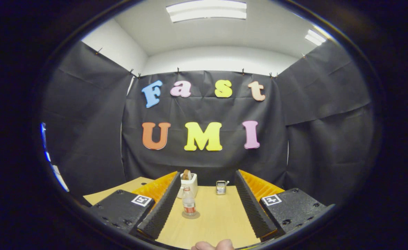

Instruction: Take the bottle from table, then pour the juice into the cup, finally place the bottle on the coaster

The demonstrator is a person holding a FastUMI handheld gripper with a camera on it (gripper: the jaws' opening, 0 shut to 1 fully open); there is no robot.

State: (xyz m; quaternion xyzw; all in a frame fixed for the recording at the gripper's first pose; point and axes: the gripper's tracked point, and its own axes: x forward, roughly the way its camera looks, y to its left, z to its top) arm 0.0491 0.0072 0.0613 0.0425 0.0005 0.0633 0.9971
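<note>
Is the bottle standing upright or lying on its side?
Upright: the bottle stands cap-up on a round coaster, between the open tool's fingers, nearer one finger, untouched.

Table (218,222): light wood top. On it: a round coaster (190,215) bearing an upright bottle (189,205); behind it a white holder (189,184); a small ridged cup (220,187) near the far edge, apart.

The gripper (207,208) fingers stand wide apart over the table, holding nothing.

Bare table (221,215) between spread fingers; bottle (189,206) stands left.
</note>
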